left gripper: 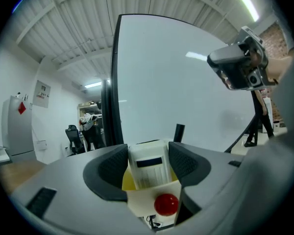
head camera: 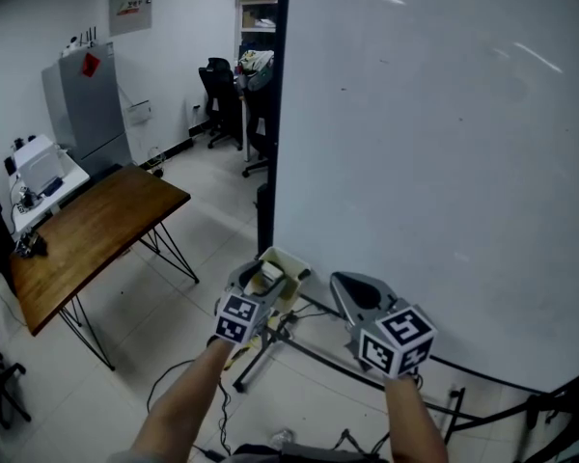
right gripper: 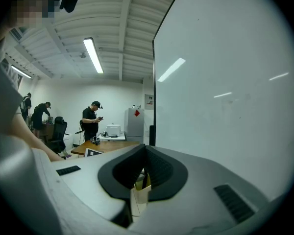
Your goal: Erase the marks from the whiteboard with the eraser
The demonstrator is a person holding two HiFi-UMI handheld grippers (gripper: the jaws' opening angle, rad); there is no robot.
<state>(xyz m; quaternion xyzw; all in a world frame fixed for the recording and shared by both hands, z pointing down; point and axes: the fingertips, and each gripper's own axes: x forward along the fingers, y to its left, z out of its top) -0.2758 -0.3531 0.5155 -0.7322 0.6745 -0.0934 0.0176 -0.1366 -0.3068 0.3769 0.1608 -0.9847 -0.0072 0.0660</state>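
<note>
Left gripper point(left gripper: 148, 152) clamped on eraser point(left gripper: 149, 173), bottom centre of the head view, near whiteboard point(head camera: 434, 143).
Eraser looks light: stiff shell, likely a soft wiping face. Best gripped across the hard sides. Right gripper point(right gripper: 144, 153) closed, empty.

Left gripper point(left gripper: 148, 154) has its jaws clamped on the white eraser point(left gripper: 148, 169), pads snug on both sides. The whiteboard point(left gripper: 176, 82) fills everything from 11 to 3 o'clock. The right gripper point(left gripper: 223, 62) hangs at 2 o'clock, with an office chair point(left gripper: 73, 136) at 9.
</note>
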